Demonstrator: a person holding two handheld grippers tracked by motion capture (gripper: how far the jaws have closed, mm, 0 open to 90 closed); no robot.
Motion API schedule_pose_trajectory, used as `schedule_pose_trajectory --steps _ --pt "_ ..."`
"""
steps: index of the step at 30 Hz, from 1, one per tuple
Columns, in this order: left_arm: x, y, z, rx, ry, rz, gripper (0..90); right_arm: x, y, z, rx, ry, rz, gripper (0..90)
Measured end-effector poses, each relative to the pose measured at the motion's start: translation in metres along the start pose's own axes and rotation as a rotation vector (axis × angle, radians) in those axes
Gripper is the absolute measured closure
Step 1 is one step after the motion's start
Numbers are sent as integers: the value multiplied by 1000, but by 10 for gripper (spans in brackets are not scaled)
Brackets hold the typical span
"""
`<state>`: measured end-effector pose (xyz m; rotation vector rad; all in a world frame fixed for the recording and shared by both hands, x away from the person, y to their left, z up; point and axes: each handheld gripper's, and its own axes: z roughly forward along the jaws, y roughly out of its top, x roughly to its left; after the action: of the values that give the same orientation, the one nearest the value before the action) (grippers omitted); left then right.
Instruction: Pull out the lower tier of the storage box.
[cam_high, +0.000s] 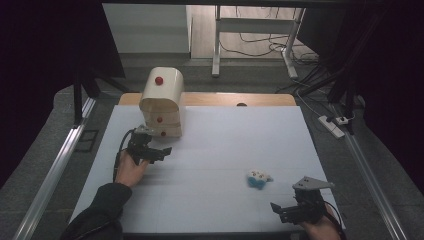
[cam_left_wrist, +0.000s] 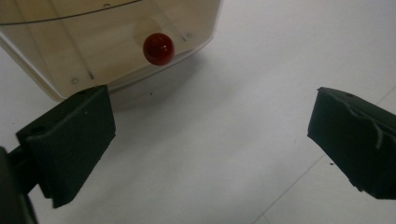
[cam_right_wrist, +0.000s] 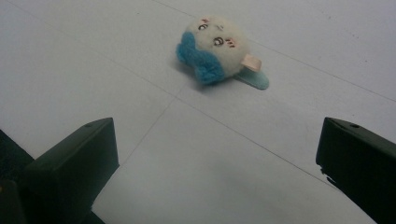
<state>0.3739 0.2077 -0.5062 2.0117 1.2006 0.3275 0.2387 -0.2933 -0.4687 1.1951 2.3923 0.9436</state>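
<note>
The left gripper (cam_high: 161, 151) has its fingers (cam_left_wrist: 70, 140) spread wide and empty, just short of the cream drawer box (cam_high: 162, 102). The bottom drawer's red knob (cam_left_wrist: 159, 48) sits ahead of them, above and nearer the left-hand finger. To open that drawer well, I would lift and shift until the knob lies midway between the 2 fingers, close squarely, then pull straight back. The right gripper (cam_high: 285, 210) also has its fingers (cam_right_wrist: 70, 163) apart; the small plush toy (cam_right_wrist: 215, 49) lies on the table (cam_high: 210, 145) ahead of them, roughly centred, untouched.
</note>
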Motion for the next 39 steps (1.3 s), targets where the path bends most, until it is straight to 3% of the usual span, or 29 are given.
schedule_pose_trajectory --steps 8,15,18,26,30,39 --pt "2 5 9 17 2 25 22 0 0 0 6 1 -2 0" --pt "2 12 19 47 41 47 65 0 0 1 9 1 -3 0" --pt "1 14 21 54 94 45 144 0 0 1 10 2 -2 0" --pt "3 16 18 46 124 17 440 0 0 1 13 1 -5 0" --pt "1 17 16 32 164 13 566 0 0 1 15 2 -6 0" --pt "-6 19 20 40 243 14 716 1 0 2 18 2 -9 0"
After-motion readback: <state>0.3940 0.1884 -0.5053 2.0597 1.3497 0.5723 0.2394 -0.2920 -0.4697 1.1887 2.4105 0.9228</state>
